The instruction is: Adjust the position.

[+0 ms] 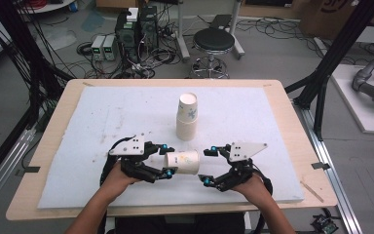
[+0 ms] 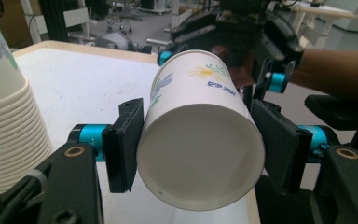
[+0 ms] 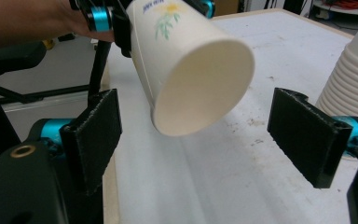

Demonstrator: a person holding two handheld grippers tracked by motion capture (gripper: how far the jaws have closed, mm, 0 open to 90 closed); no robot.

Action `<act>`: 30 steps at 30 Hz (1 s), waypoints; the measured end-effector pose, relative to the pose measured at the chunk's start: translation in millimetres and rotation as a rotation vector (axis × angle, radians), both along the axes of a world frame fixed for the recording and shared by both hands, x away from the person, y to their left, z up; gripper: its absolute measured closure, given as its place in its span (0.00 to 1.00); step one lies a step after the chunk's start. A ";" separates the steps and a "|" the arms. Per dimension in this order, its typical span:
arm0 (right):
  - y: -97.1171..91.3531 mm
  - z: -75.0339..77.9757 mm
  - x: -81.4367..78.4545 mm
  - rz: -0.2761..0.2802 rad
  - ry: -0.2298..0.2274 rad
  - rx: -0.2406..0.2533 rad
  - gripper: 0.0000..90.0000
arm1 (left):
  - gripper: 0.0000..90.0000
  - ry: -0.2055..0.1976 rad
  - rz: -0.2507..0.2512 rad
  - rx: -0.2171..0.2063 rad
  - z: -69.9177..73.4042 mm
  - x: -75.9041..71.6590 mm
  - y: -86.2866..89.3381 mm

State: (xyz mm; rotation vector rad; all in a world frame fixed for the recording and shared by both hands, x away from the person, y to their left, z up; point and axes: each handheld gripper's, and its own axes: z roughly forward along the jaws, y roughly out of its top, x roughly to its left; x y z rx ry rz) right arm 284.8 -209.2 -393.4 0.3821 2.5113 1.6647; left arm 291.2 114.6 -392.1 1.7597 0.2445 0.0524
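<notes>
1. The left hand-held gripper (image 1: pixel 169 159) is clamped on a single paper cup (image 1: pixel 182 163); in the left gripper view both black pads press the cup's wall near its closed base (image 2: pixel 200 156).
2. The cup lies on its side in that grip, held just off the white mat (image 1: pixel 97 126), base toward the left hand (image 1: pixel 119 176) and open mouth toward the right hand-held gripper (image 1: pixel 208 165).
3. The right hand-held gripper stands with its jaws wide apart and nothing between the pads; in the right gripper view the cup's mouth (image 3: pixel 205 88) hangs just ahead of them, untouched.
4. A narrow gap separates the cup's rim from the right gripper's fingertips; the two grippers face each other near the front edge of the desk (image 1: pixel 58 105).
5. A stack of paper cups (image 1: pixel 187 117) stands upright behind the held cup, near it but apart, roughly at the mat's centre.
6. The mat lies open to the left and right of the stack and behind it, with light scuff marks on the left half.
7. The mat stops short of the desk's wooden border on all sides; the front border runs just under both forearms.
8. Beyond the far edge: a round stool (image 1: pixel 214 41), electronics boxes (image 1: pixel 136 29) and loose cables on the floor.
</notes>
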 end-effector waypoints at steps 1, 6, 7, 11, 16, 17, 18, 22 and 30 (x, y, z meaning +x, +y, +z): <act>0.0 0.0 0.0 0.000 0.000 0.000 0.20 | 0.41 -0.003 -0.005 -0.002 0.3 -0.2 0.1; 4.7 -4.1 0.6 0.029 0.015 0.002 0.20 | 0.41 -0.003 -0.043 -0.024 1.3 -2.6 -3.2; 6.7 -4.5 1.2 0.041 0.024 0.011 0.20 | 0.41 -0.005 -0.049 -0.024 1.4 -3.2 -4.1; 11.0 -5.3 1.7 0.073 0.028 0.017 0.20 | 0.41 -0.019 -0.074 -0.027 2.1 -5.5 -7.7; 13.6 -5.4 1.5 0.093 0.015 0.025 0.21 | 0.41 -0.016 -0.102 -0.030 0.7 -5.7 -9.8; 13.4 -5.1 2.5 0.108 0.021 0.044 0.24 | 0.41 -0.016 -0.105 -0.032 0.6 -5.5 -10.0; 13.4 -5.1 2.5 0.108 0.021 0.044 0.24 | 0.41 -0.016 -0.103 -0.037 0.6 -5.6 -10.2; 12.4 -4.5 3.2 0.136 0.016 0.069 0.30 | 0.41 -0.018 -0.112 -0.054 0.5 -4.7 -8.7; 9.5 -3.0 5.1 0.161 0.019 0.121 0.37 | 0.41 -0.011 -0.111 -0.091 -0.6 -5.3 -6.4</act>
